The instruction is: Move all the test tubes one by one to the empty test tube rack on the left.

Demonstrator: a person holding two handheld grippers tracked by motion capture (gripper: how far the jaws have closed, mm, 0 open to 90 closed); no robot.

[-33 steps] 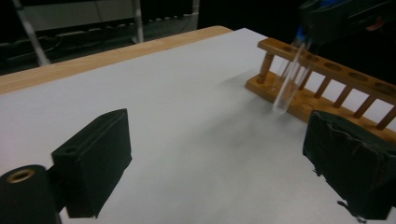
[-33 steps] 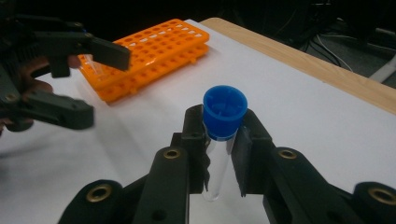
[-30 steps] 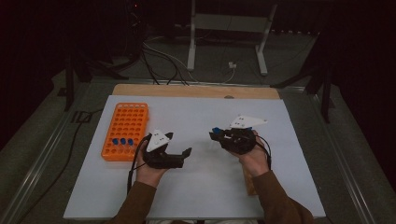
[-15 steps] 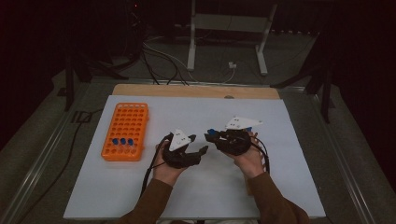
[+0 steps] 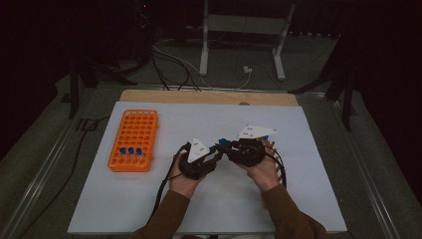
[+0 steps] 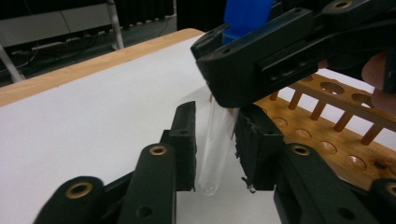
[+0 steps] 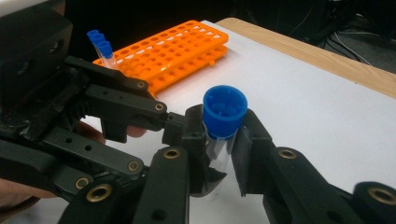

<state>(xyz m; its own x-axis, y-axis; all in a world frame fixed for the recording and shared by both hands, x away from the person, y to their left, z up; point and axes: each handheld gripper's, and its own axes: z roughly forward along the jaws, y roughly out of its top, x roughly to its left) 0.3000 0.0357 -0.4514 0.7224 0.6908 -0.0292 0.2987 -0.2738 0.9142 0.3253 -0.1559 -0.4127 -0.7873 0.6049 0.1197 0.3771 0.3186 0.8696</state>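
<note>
**Passing the tube between grippers**

My right gripper point(image 7: 219, 154) pinches the blue-capped test tube point(image 7: 223, 122) just under its cap, above the white mat point(image 5: 298, 129). My left gripper point(image 6: 215, 140) has just been closing around the glass lower down; whether its pads press yet I can't tell. Next, I judge: firm left grip, right release, then over to the orange rack point(image 5: 134, 141).

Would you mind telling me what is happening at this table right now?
A person is passing a blue-capped test tube between two hand-held grippers. The right gripper is shut on it just below the cap, while the left gripper has just been closing around its clear lower end. The orange rack, with three capped tubes, sits to the left.
</note>
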